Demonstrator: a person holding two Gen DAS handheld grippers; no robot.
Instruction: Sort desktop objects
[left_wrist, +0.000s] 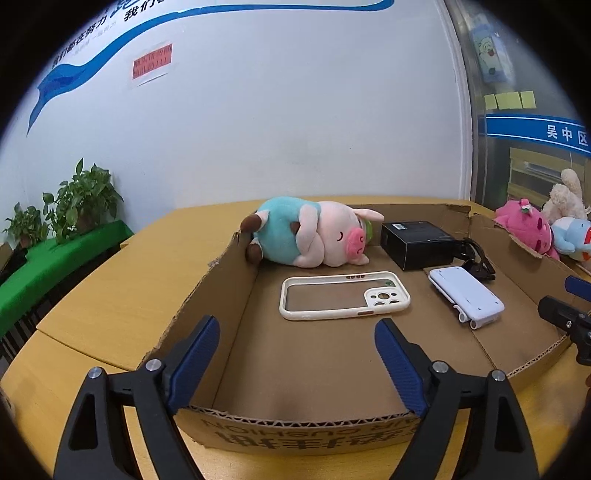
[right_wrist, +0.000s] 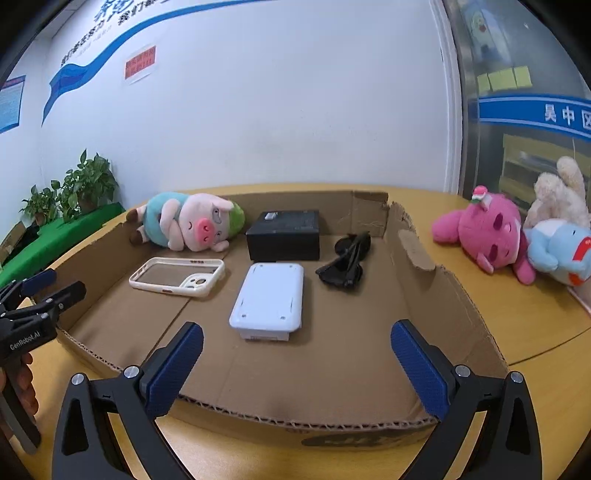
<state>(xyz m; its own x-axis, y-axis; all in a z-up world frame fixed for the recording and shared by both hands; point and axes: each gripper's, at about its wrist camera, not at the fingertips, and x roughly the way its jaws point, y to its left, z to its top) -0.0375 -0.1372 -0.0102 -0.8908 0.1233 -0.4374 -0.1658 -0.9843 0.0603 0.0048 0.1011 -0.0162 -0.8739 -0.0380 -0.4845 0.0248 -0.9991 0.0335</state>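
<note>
A shallow cardboard tray (left_wrist: 221, 295) lies on the wooden table (left_wrist: 122, 295). In it are a pig plush (left_wrist: 317, 236) in a teal shirt, a cream phone case (left_wrist: 384, 300), a black box (left_wrist: 417, 242), a white flat device (left_wrist: 467, 295) and black sunglasses (right_wrist: 347, 264). My left gripper (left_wrist: 297, 325) hangs open over the tray's near left corner, nothing between its blue pads. My right gripper (right_wrist: 297, 328) stands wide open over the near edge, just short of the white device (right_wrist: 269, 299). Each gripper shows at the side of the other's view.
Right of the tray, on the table, lie a pink plush (right_wrist: 487, 236), a light blue plush (right_wrist: 557, 251) and a beige plush (right_wrist: 557, 195). Potted plants (left_wrist: 85, 195) on a green-covered surface (left_wrist: 55, 266) stand at the far left. A white wall runs behind.
</note>
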